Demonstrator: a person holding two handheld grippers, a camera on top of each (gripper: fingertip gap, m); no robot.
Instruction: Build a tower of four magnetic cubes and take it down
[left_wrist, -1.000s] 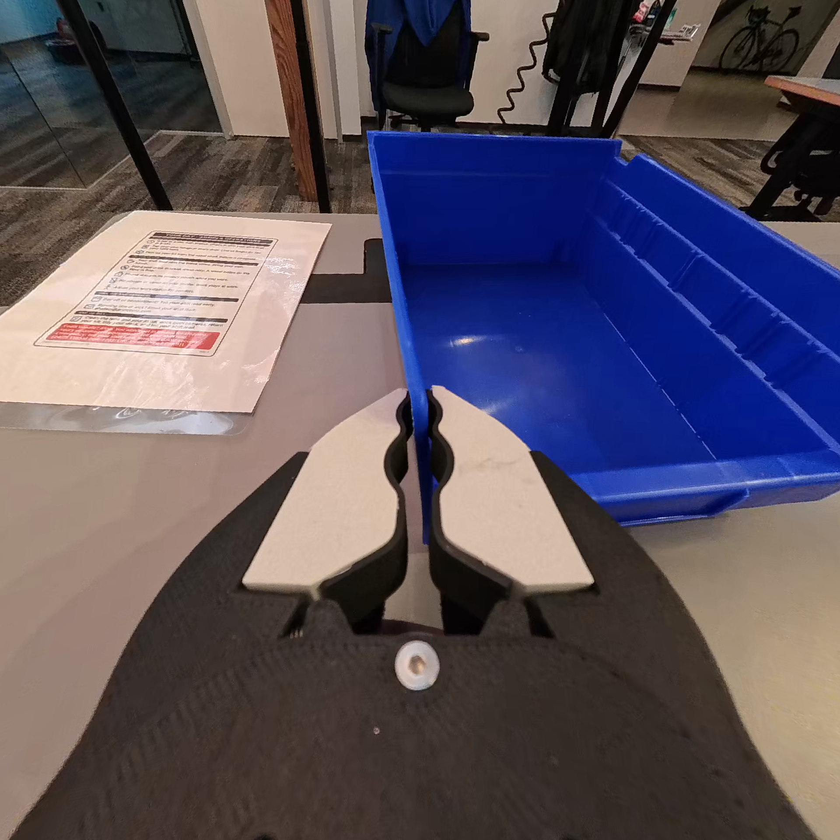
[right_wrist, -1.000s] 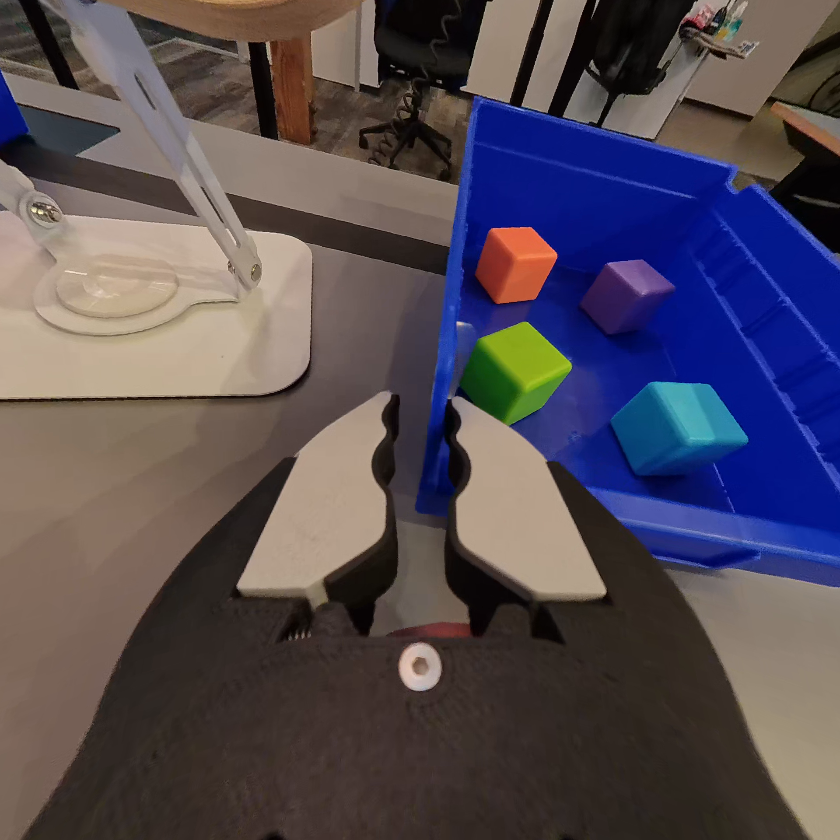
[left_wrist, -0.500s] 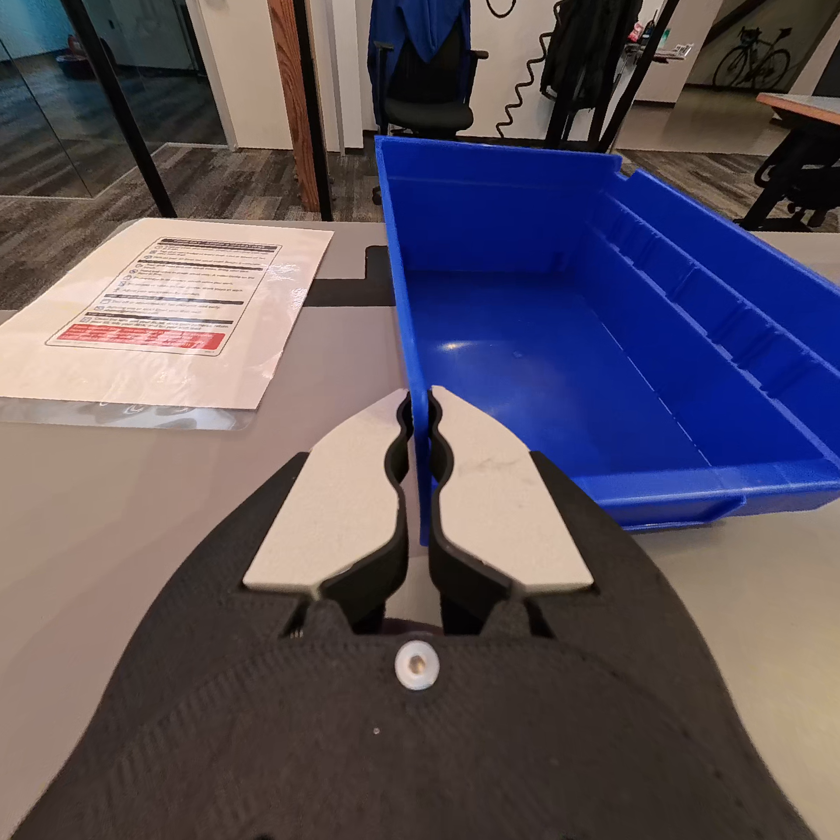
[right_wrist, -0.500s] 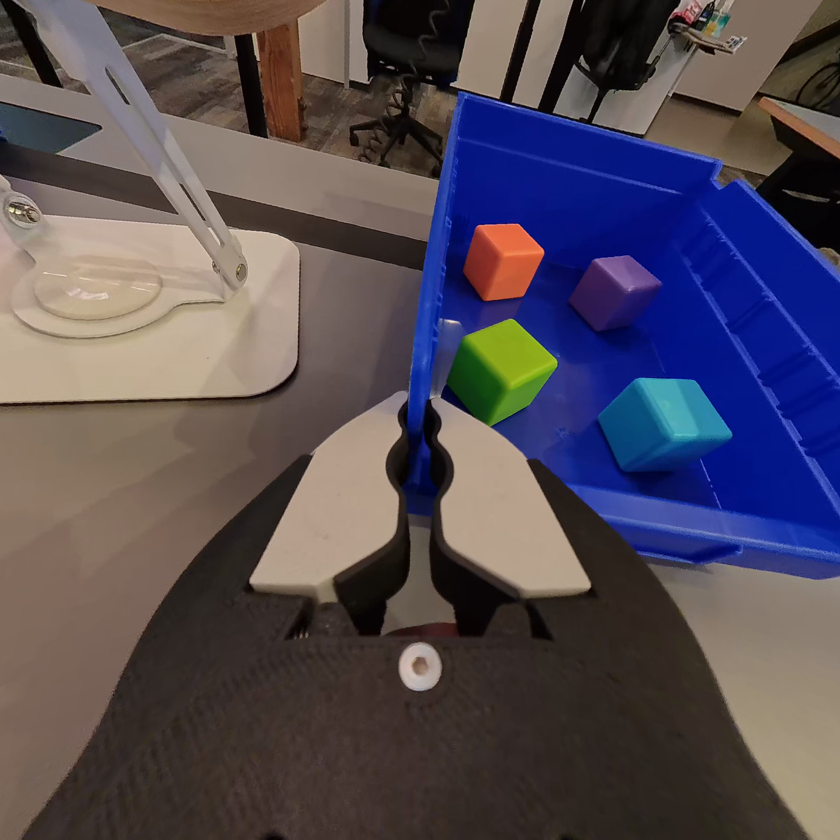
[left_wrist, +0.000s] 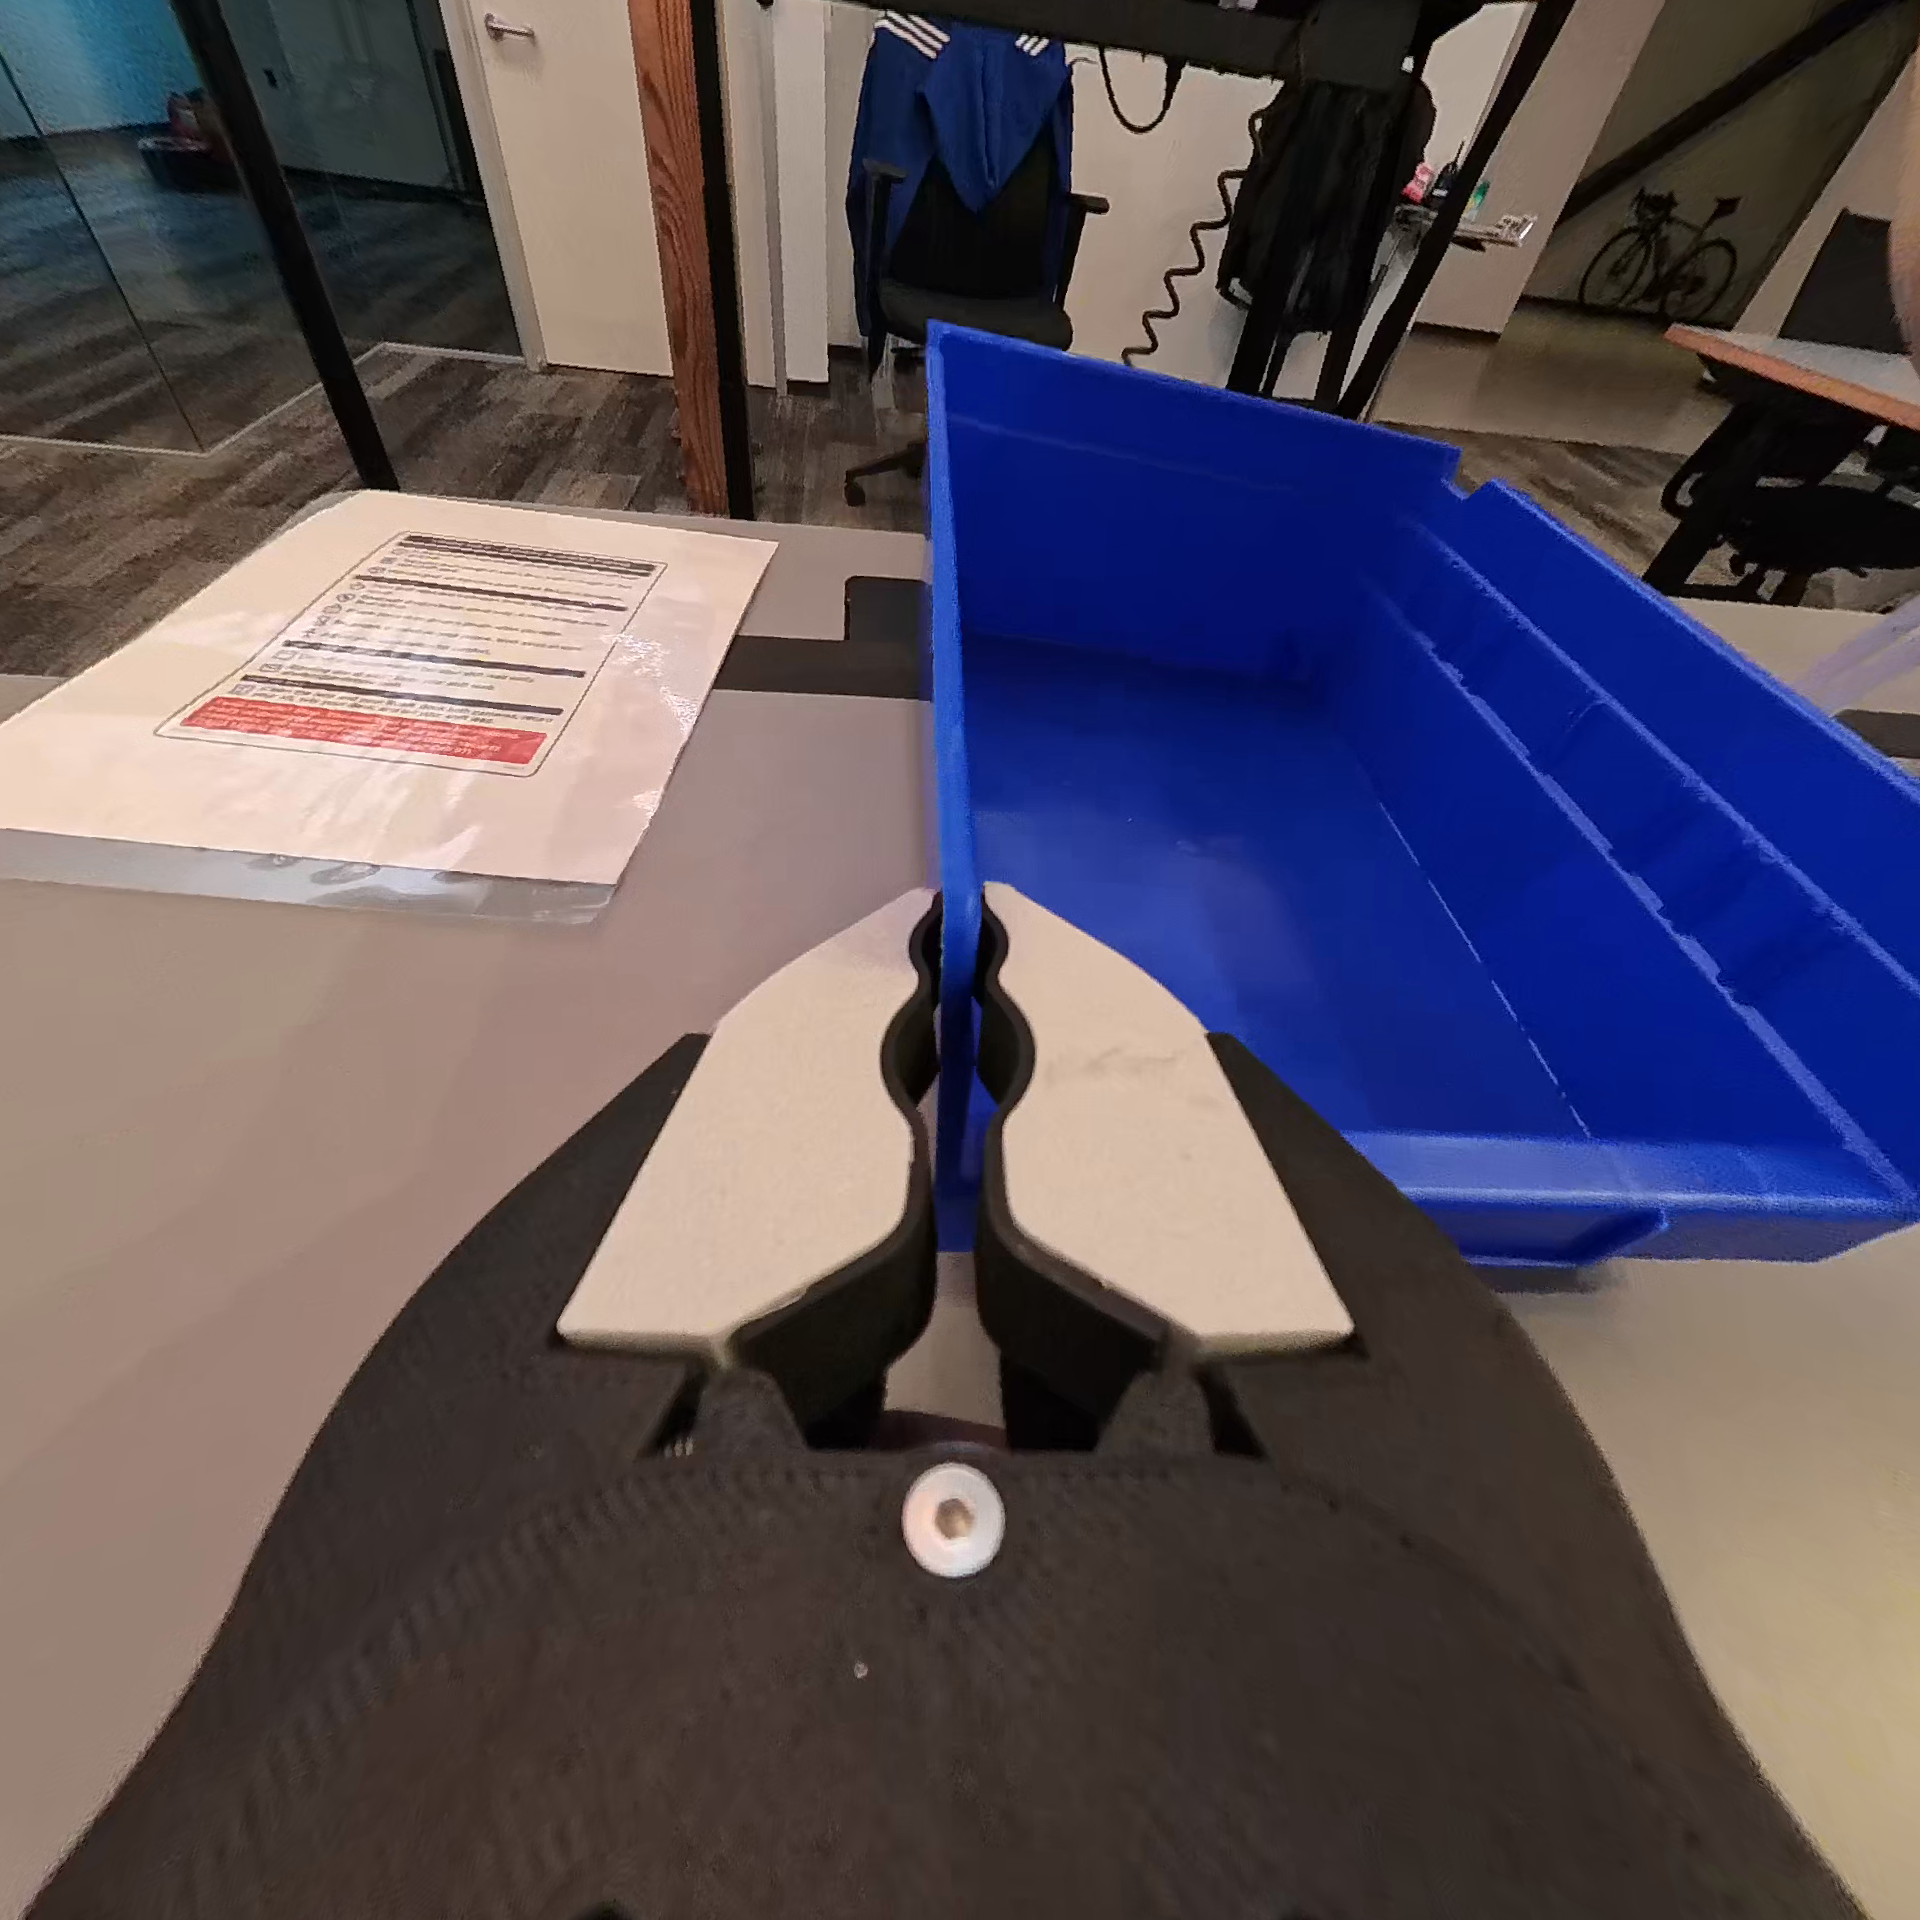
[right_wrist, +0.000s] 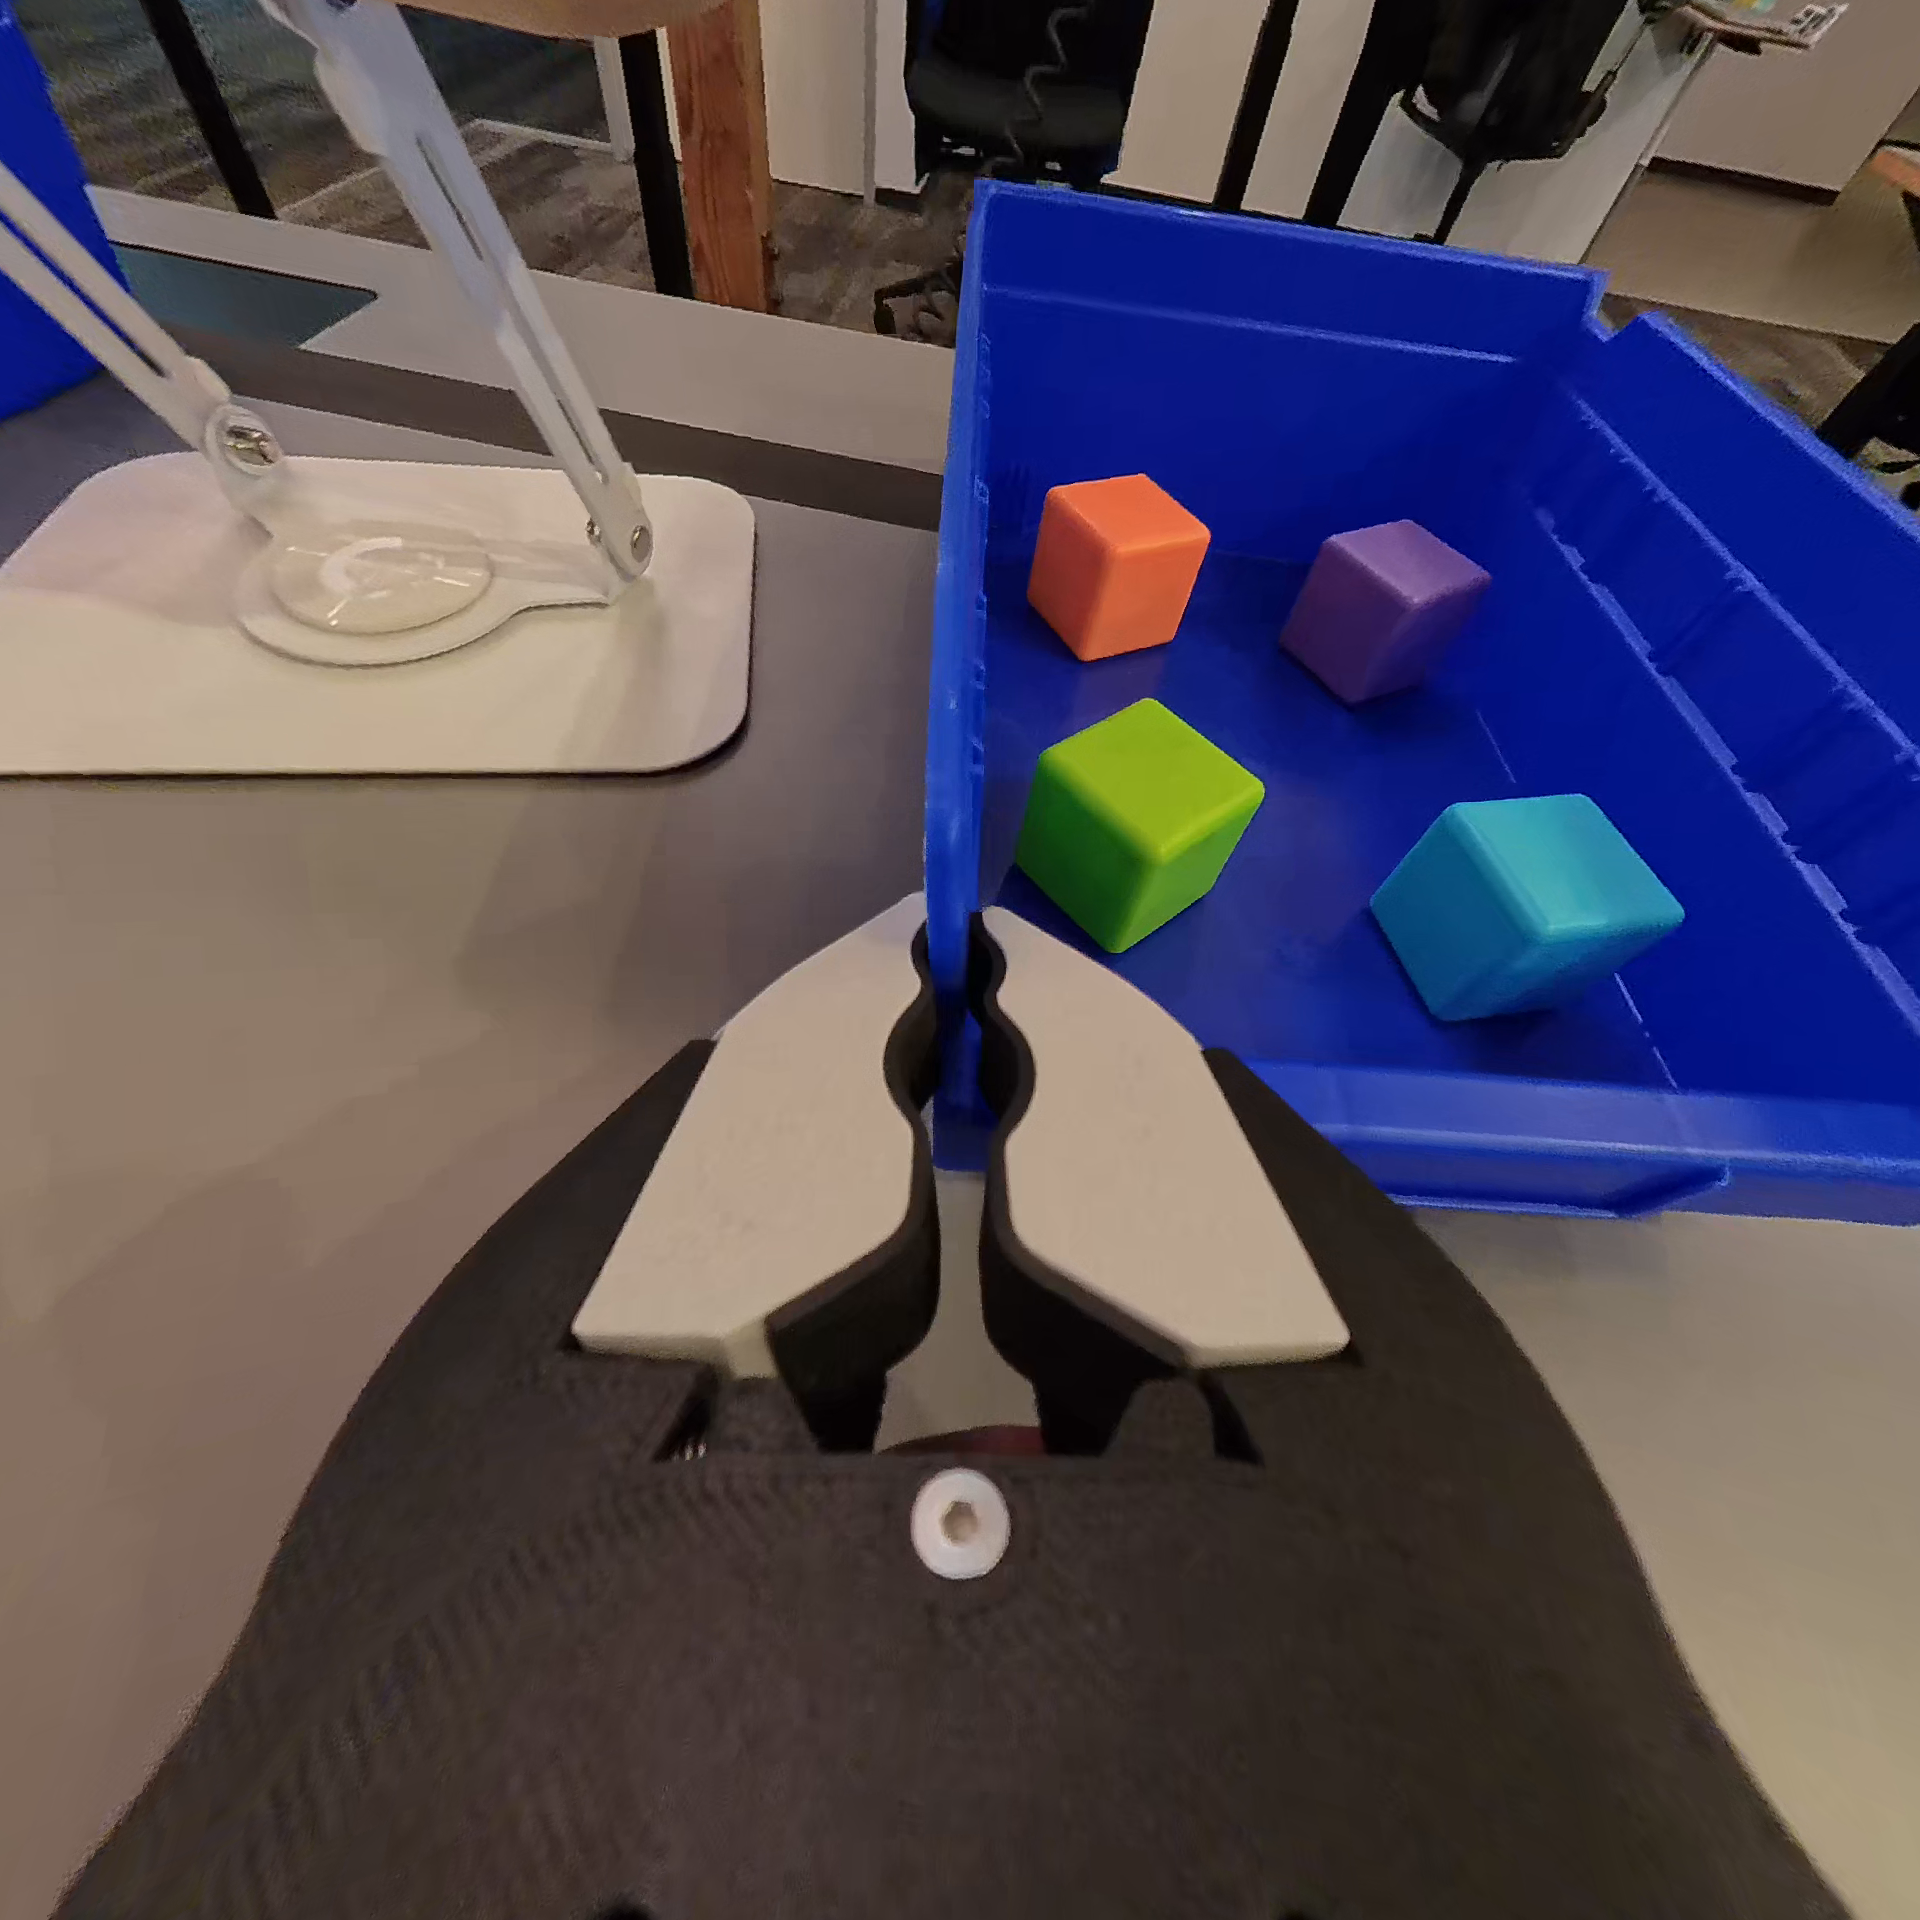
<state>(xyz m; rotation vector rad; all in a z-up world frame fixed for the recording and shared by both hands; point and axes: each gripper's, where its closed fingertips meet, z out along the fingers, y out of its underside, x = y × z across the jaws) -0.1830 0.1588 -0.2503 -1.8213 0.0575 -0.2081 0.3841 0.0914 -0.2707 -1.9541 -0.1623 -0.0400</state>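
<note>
Grey finger pads of our left gripper (left_wrist: 958, 914) pinch the near left wall of an empty blue bin (left_wrist: 1714, 1195), one finger outside, one inside. In the right wrist view we see our right gripper (right_wrist: 951, 930) clamped likewise on the left wall of a second blue bin (right_wrist: 1558, 1132). That bin holds the four cubes, none touching another: nearest the fingers the green cube (right_wrist: 1138, 821), to its right the teal cube (right_wrist: 1522, 920), behind them the orange cube (right_wrist: 1117, 566) and the purple cube (right_wrist: 1382, 608). Both bins rest on a grey table (right_wrist: 312, 987). Farther left stand a white stand (right_wrist: 416, 623) in the right view and a laminated sheet (left_wrist: 384, 707) in the left.

We judge the stage preparatory: no cube is lifted, no tower begun, and both grippers are occupied with bins. The next move calls for letting go of a wall, opening wide, and closing squarely on one cube's opposite faces.

Hidden from us: the magnets, the walls' lower edges behind the fingers, and how the two bins lie relative to each other.
</note>
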